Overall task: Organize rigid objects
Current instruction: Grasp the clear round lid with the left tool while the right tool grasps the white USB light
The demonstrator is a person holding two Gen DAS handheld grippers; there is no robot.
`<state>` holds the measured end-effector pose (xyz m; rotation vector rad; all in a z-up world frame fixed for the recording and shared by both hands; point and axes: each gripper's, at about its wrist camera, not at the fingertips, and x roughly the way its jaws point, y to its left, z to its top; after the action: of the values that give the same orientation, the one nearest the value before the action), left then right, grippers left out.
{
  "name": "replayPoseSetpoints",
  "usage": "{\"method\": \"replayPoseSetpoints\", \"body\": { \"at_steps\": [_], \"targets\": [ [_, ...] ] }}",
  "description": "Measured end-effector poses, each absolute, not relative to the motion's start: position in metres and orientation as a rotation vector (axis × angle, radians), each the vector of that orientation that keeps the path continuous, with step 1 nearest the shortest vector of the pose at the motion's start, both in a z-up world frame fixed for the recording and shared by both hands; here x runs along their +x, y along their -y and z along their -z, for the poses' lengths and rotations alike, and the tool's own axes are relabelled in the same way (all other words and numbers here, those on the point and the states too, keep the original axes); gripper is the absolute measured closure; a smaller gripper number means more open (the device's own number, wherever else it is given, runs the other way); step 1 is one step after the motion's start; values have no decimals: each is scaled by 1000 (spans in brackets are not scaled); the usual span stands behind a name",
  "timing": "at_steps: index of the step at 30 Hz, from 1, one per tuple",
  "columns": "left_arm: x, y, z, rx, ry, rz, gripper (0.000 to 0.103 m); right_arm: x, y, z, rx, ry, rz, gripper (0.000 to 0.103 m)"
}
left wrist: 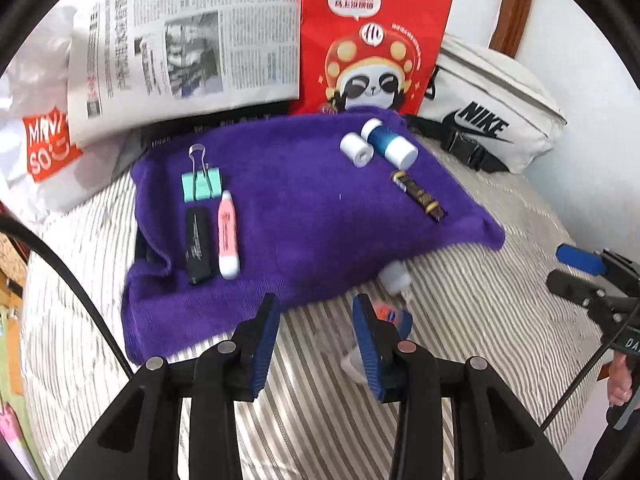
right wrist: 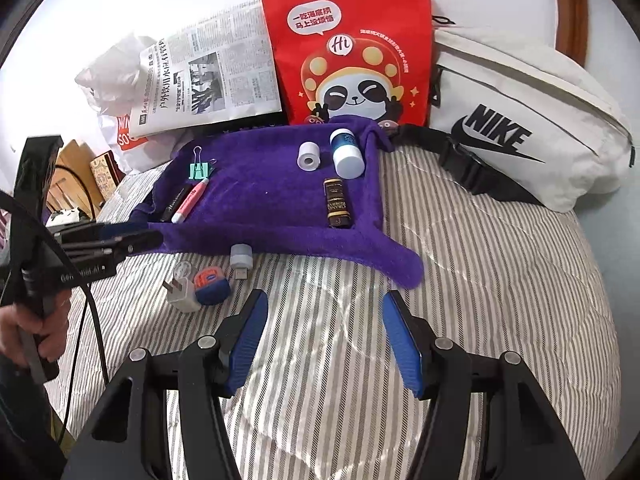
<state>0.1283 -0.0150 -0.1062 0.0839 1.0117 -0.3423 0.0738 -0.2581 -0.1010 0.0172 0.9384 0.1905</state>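
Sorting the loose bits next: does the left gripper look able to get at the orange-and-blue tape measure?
Probably yes. The left gripper is open and empty, with the tape measure lying uncovered on the striped bedding just beyond its fingertips.

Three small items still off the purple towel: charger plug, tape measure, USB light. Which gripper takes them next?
Probably left. The left gripper is open and nearest the tape measure, charger plug and USB light. The right gripper is open over bare bedspread, farther away.

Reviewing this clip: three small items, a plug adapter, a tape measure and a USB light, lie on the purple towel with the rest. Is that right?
Not quite. The plug adapter, tape measure and USB light lie on the striped bedding, just off the purple towel's near edge, as the right wrist view shows.
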Motion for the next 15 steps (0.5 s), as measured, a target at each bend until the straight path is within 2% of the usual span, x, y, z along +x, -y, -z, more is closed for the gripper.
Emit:
{"method": "replayPoseSetpoints", "body": {
  "at_steps": [8,15],
  "targets": [
    [130,10,142,116,-1088,301,67,57,264,96,-9,-929,-179,44],
    [121,17,143,108,-1084,354,67,54,268,98,-16,-937,-164,44]
  ]
}}
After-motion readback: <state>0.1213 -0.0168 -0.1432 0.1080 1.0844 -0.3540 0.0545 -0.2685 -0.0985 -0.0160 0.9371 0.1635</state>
